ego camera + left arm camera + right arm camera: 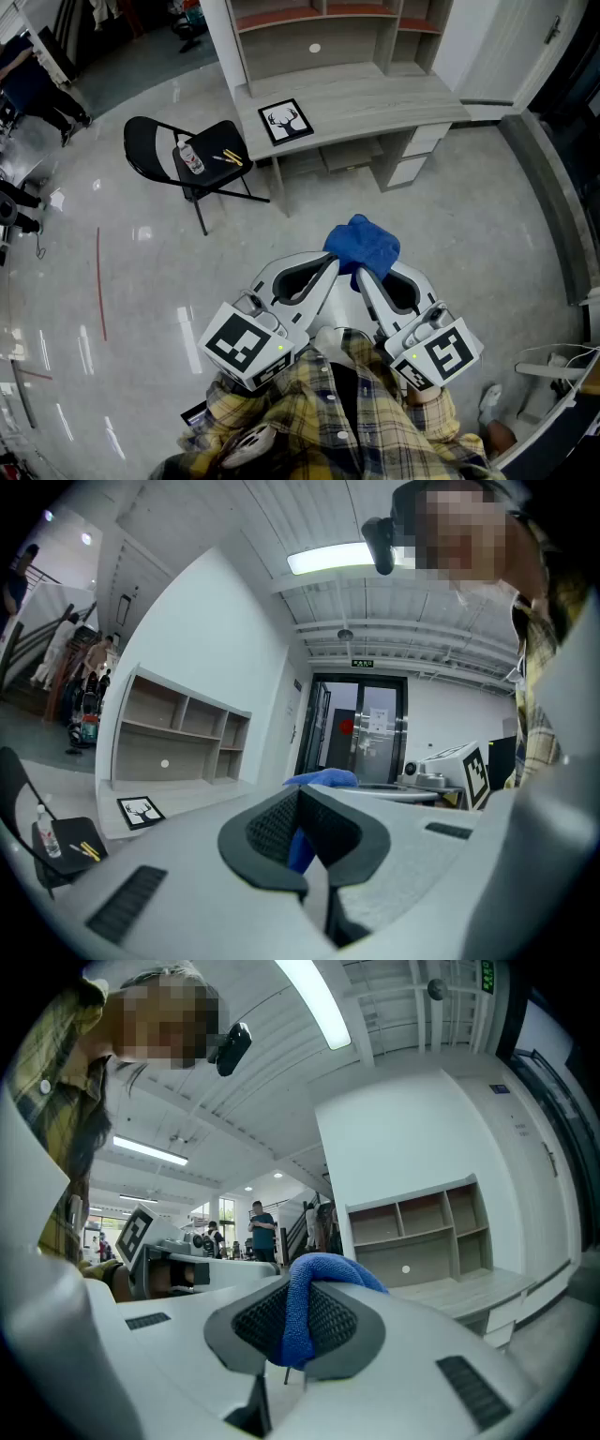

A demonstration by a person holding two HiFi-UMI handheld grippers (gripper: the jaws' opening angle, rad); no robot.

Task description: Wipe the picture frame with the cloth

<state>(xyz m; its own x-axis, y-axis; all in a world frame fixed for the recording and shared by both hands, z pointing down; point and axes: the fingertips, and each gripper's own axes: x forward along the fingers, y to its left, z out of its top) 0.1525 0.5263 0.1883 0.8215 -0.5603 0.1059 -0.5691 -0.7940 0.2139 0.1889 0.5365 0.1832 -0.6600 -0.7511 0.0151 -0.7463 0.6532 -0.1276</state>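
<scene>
Your right gripper [361, 274] is clenched on the blue cloth [364, 242], which bunches over its tips. Your left gripper [330, 264] is closed too, pinching an edge of the cloth. The frame [286, 121] lies flat on the desk [384, 98], well apart from both grippers.

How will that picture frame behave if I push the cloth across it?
The picture frame lies flat on the desk, so it will probably slide rather than tip. It looks thin, so it is likely light. It sits near the desk's front edge; a push that way could drop it.
</scene>
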